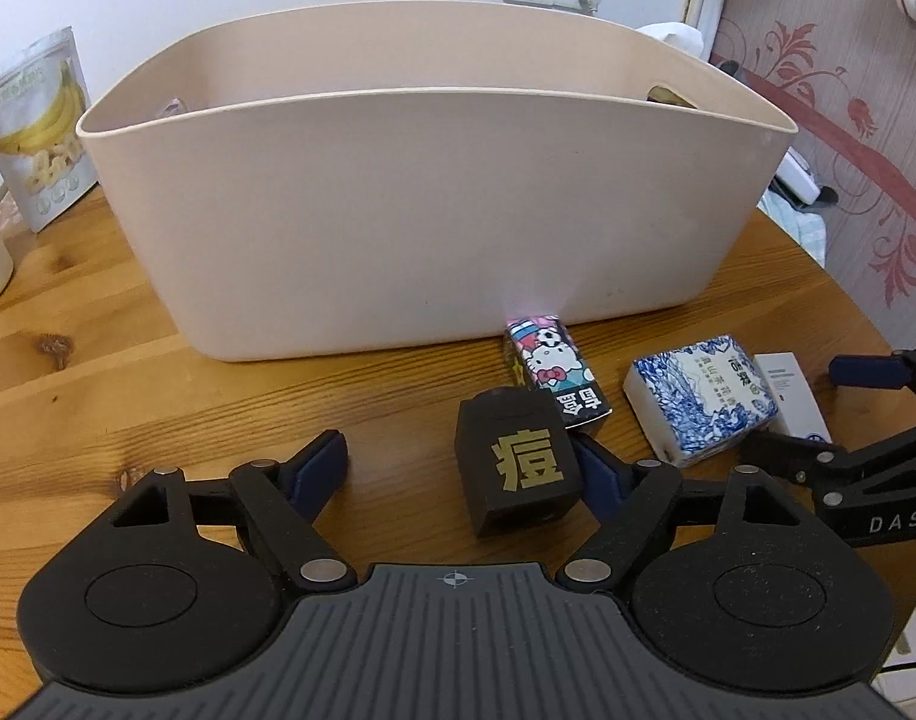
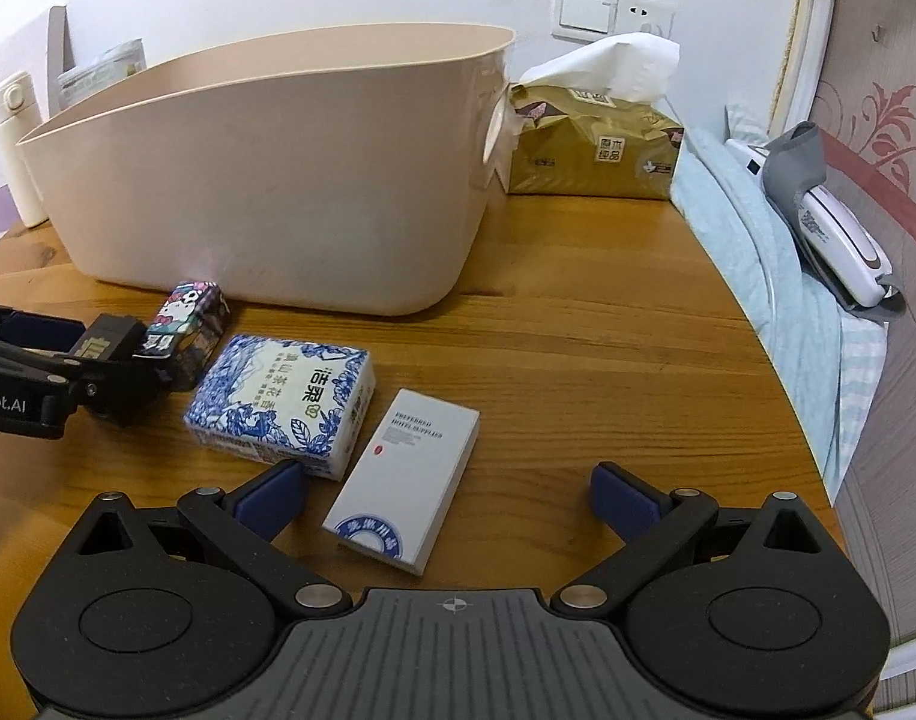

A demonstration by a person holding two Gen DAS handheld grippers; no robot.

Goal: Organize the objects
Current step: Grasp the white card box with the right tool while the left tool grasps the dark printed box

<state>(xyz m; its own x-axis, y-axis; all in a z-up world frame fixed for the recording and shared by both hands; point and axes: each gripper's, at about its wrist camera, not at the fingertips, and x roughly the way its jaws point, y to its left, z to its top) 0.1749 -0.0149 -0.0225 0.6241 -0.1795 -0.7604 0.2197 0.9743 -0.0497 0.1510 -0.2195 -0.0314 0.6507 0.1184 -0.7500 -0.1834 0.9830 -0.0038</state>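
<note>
A large beige basket [image 1: 398, 192] stands at the back of the wooden table [image 1: 98, 372]. In front of it lie a black box with a gold character [image 1: 518, 468], a Hello Kitty box [image 1: 554, 372], a blue-and-white tissue pack [image 2: 284, 402] and a white box [image 2: 410, 474]. My left gripper [image 1: 458, 465] is open around the black box, which rests on the table against the right finger. My right gripper [image 2: 449, 501] is open too, with the near end of the white box between its fingers and the left finger beside the tissue pack.
A banana-chip bag [image 1: 38, 126] and a white bottle [image 2: 14, 144] stand left of the basket. A gold tissue pack [image 2: 596, 144] sits behind its right end. The table's curved edge [image 2: 776, 372] meets a blue cloth holding a white device [image 2: 842, 240].
</note>
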